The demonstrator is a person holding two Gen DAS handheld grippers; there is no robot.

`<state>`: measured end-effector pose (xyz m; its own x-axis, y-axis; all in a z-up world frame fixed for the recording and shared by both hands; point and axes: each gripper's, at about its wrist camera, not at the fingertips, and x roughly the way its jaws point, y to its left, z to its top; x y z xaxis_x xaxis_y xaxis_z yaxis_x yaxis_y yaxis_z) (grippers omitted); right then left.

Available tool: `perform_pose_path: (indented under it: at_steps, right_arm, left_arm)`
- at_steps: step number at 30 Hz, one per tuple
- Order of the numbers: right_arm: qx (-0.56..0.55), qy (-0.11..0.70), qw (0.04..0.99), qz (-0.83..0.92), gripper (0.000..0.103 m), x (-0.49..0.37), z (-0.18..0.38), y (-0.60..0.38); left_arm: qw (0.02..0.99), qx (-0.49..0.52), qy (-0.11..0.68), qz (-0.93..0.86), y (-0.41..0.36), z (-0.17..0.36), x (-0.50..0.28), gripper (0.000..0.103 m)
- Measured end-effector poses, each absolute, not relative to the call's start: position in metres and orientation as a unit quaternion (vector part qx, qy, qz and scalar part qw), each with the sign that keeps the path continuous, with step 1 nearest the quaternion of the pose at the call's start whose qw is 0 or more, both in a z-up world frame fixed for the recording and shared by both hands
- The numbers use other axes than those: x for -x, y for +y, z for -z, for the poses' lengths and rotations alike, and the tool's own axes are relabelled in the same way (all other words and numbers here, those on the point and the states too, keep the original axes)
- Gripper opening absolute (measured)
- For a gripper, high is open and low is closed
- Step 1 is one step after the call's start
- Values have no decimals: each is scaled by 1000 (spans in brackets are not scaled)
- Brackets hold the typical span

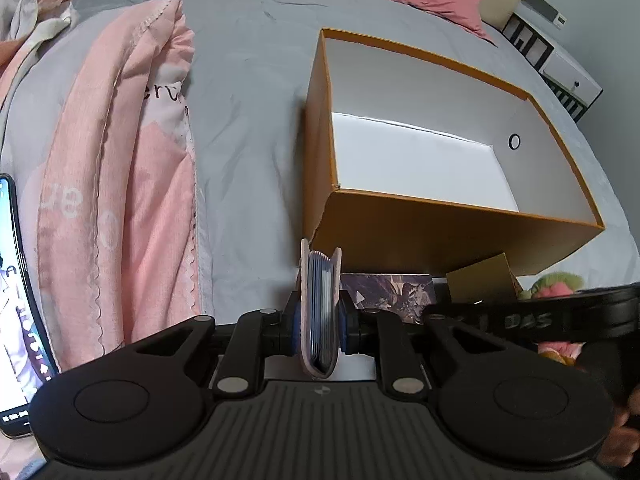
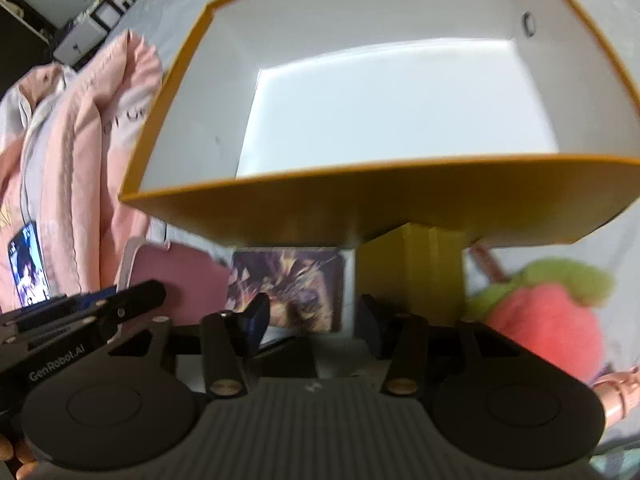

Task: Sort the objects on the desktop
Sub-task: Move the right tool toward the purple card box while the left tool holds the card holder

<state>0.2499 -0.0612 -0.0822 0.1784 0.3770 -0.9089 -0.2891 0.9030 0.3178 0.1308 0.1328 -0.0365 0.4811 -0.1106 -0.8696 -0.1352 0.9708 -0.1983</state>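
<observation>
Grey bedding is shown beneath the orange box as a light, floppy card wallet is pinched mid-body by the left gripper, while the right gripper is held wide and empty.

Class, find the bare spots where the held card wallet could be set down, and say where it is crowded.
Free: the white floor of the orange box, and the grey sheet between the box and the pink quilt. Crowded: the box's near side, with picture card, yellow box and plush toy.
</observation>
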Motion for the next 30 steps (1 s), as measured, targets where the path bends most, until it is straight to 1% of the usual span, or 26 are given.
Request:
perform_pose_path:
  at_steps: [8, 9, 10, 12, 19, 24, 26, 28, 30]
  right_arm:
    - [-32, 623, 761, -176, 61, -254, 92, -39]
    - [-28, 625, 760, -175, 63, -255, 92, -35]
    - [-25, 628, 758, -177, 70, -255, 94, -31]
    - [-13, 631, 755, -179, 78, -254, 96, -21]
    - [16, 624, 765, -160, 86, -253, 103, 1]
    - [40, 593, 783, -184, 87, -248, 101, 8]
    - [36, 585, 785, -199, 85, -246, 98, 7]
    - [19, 582, 783, -219, 67, -244, 91, 2]
    - [-14, 585, 778, -231, 63, -244, 85, -7]
  left_arm:
    - [854, 136, 501, -24, 138, 37, -127, 19]
    - [854, 139, 501, -24, 139, 37, -128, 19]
    - [854, 141, 500, -25, 140, 37, -127, 19]
    - [854, 145, 498, -26, 142, 37, -128, 19]
    - [843, 202, 498, -25, 164, 43, -127, 20]
    - [842, 204, 498, -16, 164, 45, -128, 20]
    - [842, 207, 498, -14, 165, 46, -128, 20]
    - [841, 207, 500, -15, 165, 46, -130, 20]
    - [841, 204, 501, -14, 164, 46, -130, 20]
